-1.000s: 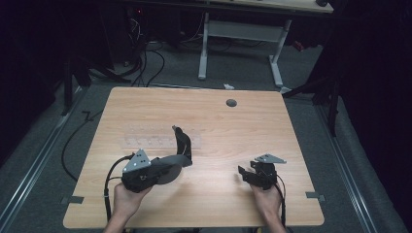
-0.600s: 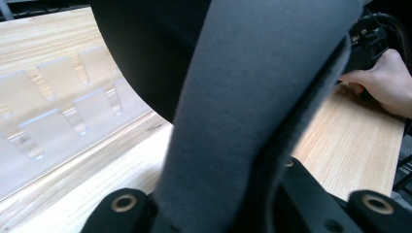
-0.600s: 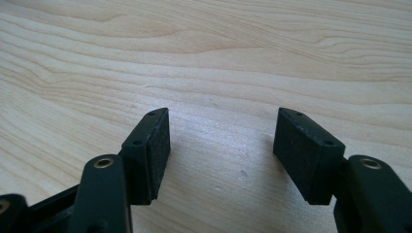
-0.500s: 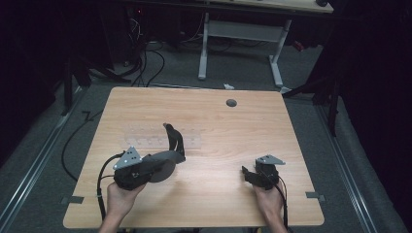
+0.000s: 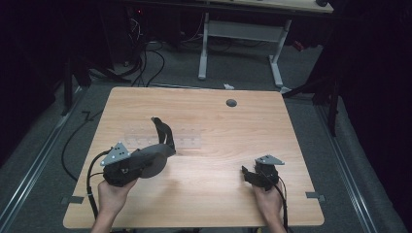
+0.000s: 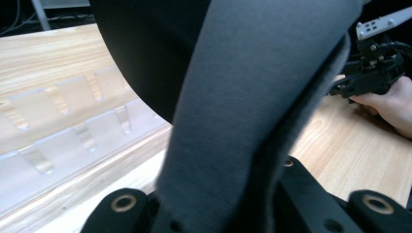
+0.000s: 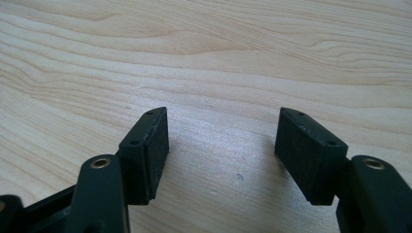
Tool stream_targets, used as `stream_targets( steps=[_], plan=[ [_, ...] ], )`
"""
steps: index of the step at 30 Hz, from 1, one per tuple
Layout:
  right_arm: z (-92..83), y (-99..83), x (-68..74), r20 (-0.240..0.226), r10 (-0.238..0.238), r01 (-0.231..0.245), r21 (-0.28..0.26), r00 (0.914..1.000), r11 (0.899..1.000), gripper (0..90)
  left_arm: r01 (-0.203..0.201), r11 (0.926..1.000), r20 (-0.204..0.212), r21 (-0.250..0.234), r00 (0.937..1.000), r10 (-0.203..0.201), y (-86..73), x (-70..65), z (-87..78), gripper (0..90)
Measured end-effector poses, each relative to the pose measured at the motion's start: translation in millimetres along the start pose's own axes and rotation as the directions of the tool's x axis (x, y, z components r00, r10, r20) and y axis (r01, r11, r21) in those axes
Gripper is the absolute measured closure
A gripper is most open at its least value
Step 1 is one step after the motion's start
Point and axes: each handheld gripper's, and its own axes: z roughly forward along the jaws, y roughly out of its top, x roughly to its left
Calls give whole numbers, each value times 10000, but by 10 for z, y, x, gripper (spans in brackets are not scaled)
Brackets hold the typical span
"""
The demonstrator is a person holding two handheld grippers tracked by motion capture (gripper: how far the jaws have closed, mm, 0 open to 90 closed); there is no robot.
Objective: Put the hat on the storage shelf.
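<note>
At the near edge of the wooden table (image 5: 291,145), the person's hands are each holding a gripper. The right gripper (image 5: 253,175) is resting low over bare wood near the front right, and in the right gripper view (image 7: 222,145) its jaws are standing wide apart with nothing between them, the black pads (image 7: 156,145) facing each other over the grain. The left gripper (image 5: 154,160) is sitting near the front left and is clamping a dark grey fabric item, seemingly a soft cap or pouch with a curved strap (image 5: 164,132) rising from it. In the left gripper view the grey cloth (image 6: 252,97) is pressing up between the jaws, so the grip is closed on it. Just beyond the fabric, a clear plastic tray (image 5: 187,141) with a row of compartments is lying flat on the table; the left gripper view shows its dividers (image 6: 87,136). Farther back, a round grey grommet (image 5: 231,103) is sitting in the tabletop. Beyond the table, cables (image 5: 141,58) are trailing on the floor beside a white desk frame (image 5: 243,34). No readable writing or brand is showing anywhere.
</note>
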Motion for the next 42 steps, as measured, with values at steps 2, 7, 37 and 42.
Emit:
stream_targets(
  steps=[2, 7, 37, 42],
  plan=[
    [-1, -1, 2, 6, 24, -24, 5, 10000, 10000, 372, 32, 10000, -76, -59, 10000, -32, 18, 13, -3, 847],
    [-2, -1, 3, 17, 37, -37, 7, 10000, 10000, 371, 115, 9999, -213, -129, 9997, -117, 39, 42, -20, 847],
    [-2, -3, 7, -6, 37, -37, 7, 10000, 10000, 363, 163, 9917, -900, -1274, 9956, -279, 399, 264, -248, 847],
    [-2, -3, 7, -10, 40, -40, 9, 10000, 10000, 362, 195, 9891, -989, -1461, 9945, -342, 488, 310, -252, 847]
  ],
)
